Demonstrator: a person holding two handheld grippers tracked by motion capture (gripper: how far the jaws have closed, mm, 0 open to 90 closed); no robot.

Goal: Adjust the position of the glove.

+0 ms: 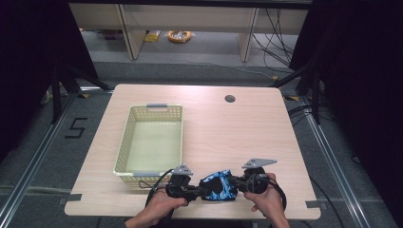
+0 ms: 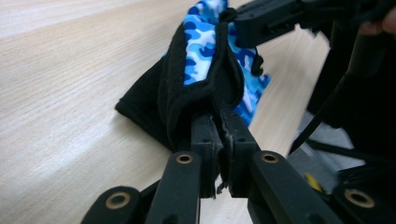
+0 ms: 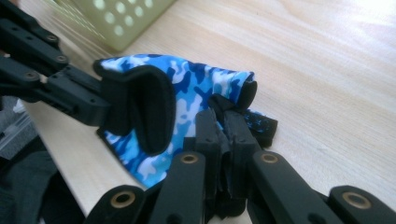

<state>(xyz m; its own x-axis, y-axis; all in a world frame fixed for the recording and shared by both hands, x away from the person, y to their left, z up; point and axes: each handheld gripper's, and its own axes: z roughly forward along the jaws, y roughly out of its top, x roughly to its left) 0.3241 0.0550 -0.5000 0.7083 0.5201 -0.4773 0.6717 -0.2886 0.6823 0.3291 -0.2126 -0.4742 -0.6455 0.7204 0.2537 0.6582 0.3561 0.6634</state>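
Left gripper (image 1: 194, 189) and right gripper (image 1: 240, 184): we see both pinching the blue camouflage garment (image 1: 219, 186) stretched between them, low over the wooden table (image 1: 228, 133). Beyond the left gripper, a cream basket (image 1: 154, 111), nothing inside. Grey floor around the table.

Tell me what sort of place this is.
Probably a lab or recording workspace, not a home: a bare wooden table with a cable hole, metal rails along the grey floor, loose cables behind, and a "5" taped on the floor.
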